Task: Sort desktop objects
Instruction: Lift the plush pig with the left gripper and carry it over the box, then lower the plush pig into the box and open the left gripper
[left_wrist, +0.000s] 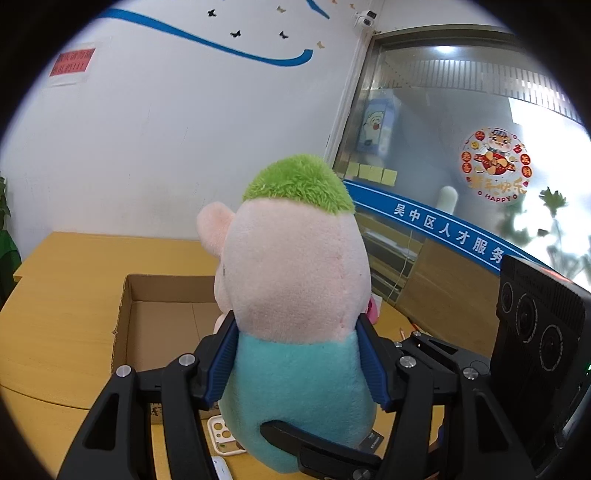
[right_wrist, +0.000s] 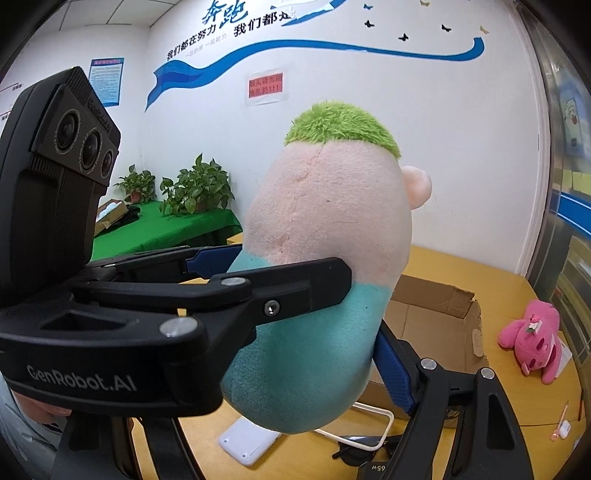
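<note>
A plush doll (left_wrist: 295, 295) with green hair, a pink head and a teal body is held up above the desk. My left gripper (left_wrist: 295, 354) is shut on its teal body, one blue pad on each side. In the right wrist view the doll (right_wrist: 317, 266) fills the middle, with the left gripper clamping it from the left. My right gripper (right_wrist: 310, 373) has its blue right finger (right_wrist: 391, 369) against the doll's lower side; its left finger is hidden. An open cardboard box (left_wrist: 159, 314) lies behind the doll, and it also shows in the right wrist view (right_wrist: 439, 317).
A pink plush toy (right_wrist: 532, 339) lies on the yellow desk (right_wrist: 517, 295) right of the box. A white phone case (left_wrist: 221, 435), a white device (right_wrist: 247, 443) and small earbuds (right_wrist: 561, 428) lie on the desk. A glass partition (left_wrist: 461, 166) stands on the right.
</note>
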